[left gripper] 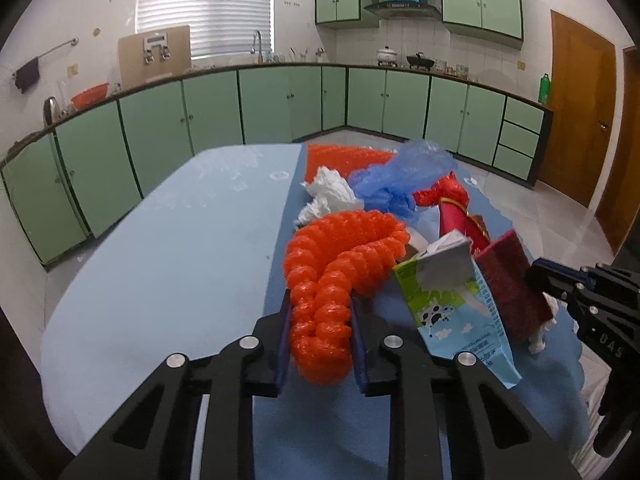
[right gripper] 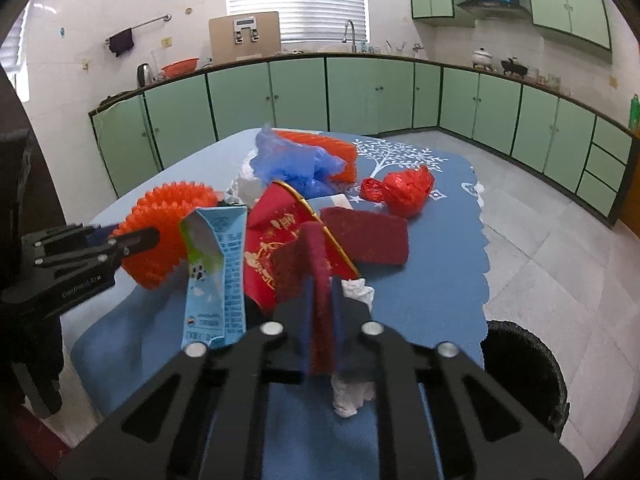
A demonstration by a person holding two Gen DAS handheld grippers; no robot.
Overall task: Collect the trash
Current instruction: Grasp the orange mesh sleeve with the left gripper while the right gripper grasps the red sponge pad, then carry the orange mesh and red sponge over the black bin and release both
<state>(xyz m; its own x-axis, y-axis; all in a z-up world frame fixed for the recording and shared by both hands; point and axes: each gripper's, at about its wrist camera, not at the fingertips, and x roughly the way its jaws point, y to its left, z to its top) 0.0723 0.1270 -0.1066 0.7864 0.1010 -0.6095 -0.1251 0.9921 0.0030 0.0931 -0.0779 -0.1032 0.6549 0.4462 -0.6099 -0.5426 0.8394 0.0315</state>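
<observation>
The left tongs (left gripper: pixel 320 340) pinch the near end of a curled orange honeycomb-paper garland (left gripper: pixel 340 264), its ribbed, puffy coils squeezed between the two blue pads. That end gives a firm hold, I judge, because the soft cells crush in rather than slip. The right tongs (right gripper: pixel 322 320) are pressed together on the edge of a folded dark-red felt-like sheet (right gripper: pixel 316 276), which stands upright between the pads; being thin and flat, it lets them nearly meet.

Both pieces are part of a heap of rubbish on the desk (left gripper: pixel 160 240), which has a pale blue top with a darker blue printed cloth (right gripper: pixel 432 280) over it. Just beside the left tongs, towards the right pair, a flattened milk carton in blue, green and white (left gripper: pixel 460 304) leans on the heap, glossy and creased. Beyond the tongs lie a crumpled white tissue (left gripper: pixel 328 192), a filmy blue plastic bag (left gripper: pixel 400 176) and a scrunched shiny red foil wrapper (right gripper: pixel 404 192). A red card with gold print (right gripper: pixel 276 240) lies just ahead of the right tongs, and another white tissue wad (right gripper: pixel 356 292) is under them.

A black round bin (right gripper: pixel 528 364) stands on the floor beside the right tongs, below the desk edge, the likely place for both held pieces.
</observation>
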